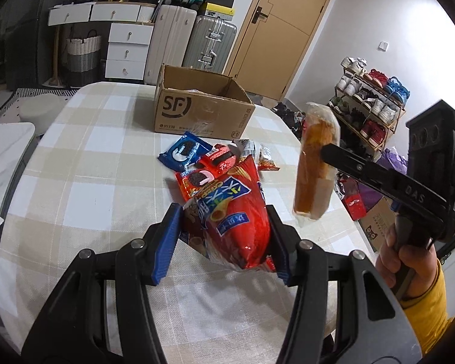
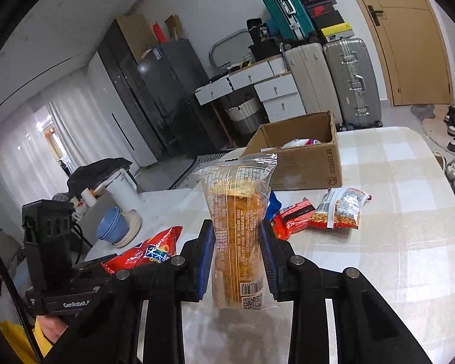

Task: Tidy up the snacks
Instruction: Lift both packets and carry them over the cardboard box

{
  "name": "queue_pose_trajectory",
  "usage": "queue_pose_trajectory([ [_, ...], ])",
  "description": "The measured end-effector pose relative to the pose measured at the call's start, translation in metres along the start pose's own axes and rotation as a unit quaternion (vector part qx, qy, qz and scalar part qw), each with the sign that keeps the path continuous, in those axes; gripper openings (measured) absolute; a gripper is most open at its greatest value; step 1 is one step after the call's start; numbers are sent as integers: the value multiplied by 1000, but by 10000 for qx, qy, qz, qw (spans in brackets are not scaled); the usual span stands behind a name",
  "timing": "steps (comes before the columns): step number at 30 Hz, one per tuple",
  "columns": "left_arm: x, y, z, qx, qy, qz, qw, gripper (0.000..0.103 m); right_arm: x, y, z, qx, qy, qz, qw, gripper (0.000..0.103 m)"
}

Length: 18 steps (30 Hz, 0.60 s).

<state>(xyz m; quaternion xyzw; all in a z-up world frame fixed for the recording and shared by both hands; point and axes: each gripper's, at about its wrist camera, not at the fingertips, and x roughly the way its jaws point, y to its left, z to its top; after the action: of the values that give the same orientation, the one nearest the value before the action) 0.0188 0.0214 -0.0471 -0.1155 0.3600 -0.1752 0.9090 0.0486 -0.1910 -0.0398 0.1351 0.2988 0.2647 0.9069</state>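
You are mid-carry with two snacks at once. Your left tongs (image 1: 224,236) pinch a red chip bag (image 1: 230,212) low over the near part of the bench (image 1: 75,157), its blue pads pressed into the bag's sides. Your right tongs (image 2: 236,261) pinch a clear-wrapped orange cake (image 2: 239,242) upright, held in the air to the right of the chip bag. Just beyond the chip bag a small pile waits on the checked cloth: a blue cookie pack (image 1: 185,151), a red cookie pack (image 1: 218,157) and a noodle snack packet (image 2: 339,209). Farther still stands the open cardboard box (image 1: 197,112), with some packets already inside. Next, I judge, you carry both snacks forward over the pile, clear the box's near wall, then spread each pair of tongs above the opening.
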Motion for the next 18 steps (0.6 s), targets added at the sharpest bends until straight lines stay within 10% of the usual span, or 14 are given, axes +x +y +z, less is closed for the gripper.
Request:
queue_pose_trajectory([
  [18, 13, 10, 50, -62, 16, -274, 9996, 51, -9, 12, 53, -229, -240, 210, 9992, 30],
])
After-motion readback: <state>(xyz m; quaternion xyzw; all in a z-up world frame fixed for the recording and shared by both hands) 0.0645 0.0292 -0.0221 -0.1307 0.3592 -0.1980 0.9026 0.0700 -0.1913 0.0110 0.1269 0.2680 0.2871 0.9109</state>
